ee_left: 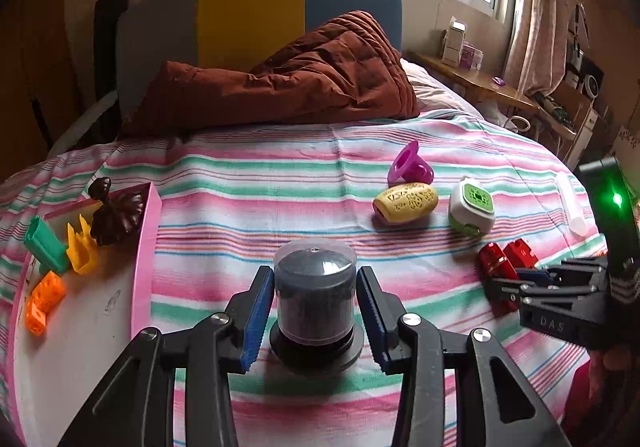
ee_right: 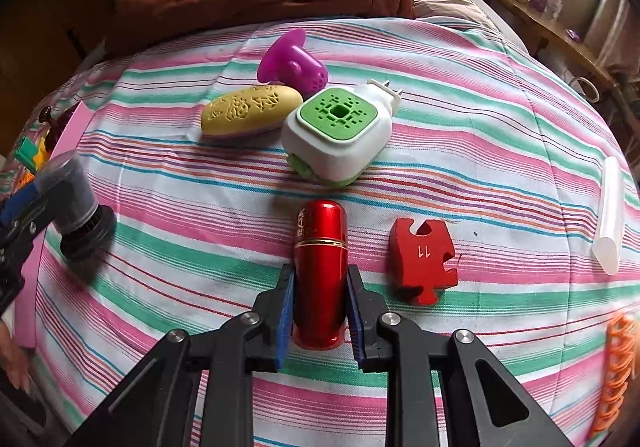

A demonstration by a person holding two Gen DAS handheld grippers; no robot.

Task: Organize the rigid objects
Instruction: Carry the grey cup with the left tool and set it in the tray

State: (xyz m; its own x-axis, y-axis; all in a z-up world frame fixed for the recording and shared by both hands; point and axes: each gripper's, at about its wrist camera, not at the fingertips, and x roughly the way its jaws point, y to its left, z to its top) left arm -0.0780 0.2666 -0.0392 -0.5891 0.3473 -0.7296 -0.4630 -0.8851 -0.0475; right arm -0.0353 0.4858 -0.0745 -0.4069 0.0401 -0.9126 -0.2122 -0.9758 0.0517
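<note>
A dark cylinder with a clear cap (ee_left: 314, 299) stands on the striped bed between the fingers of my left gripper (ee_left: 314, 311). Small gaps show on both sides, so the gripper is open around it. It also shows in the right wrist view (ee_right: 78, 203). My right gripper (ee_right: 320, 311) is shut on a red metal lipstick tube (ee_right: 320, 267) lying on the bed. A red puzzle-shaped block (ee_right: 422, 261) lies just right of it. A pink-walled tray (ee_left: 146, 247) at the left holds green, yellow, orange and dark brown pieces.
Farther back lie a yellow carved piece (ee_right: 250, 111), a purple funnel-shaped piece (ee_right: 292, 65) and a white and green plug-in device (ee_right: 340, 131). A white tube (ee_right: 610, 215) lies at the right. A brown quilt (ee_left: 288, 75) is heaped at the headboard.
</note>
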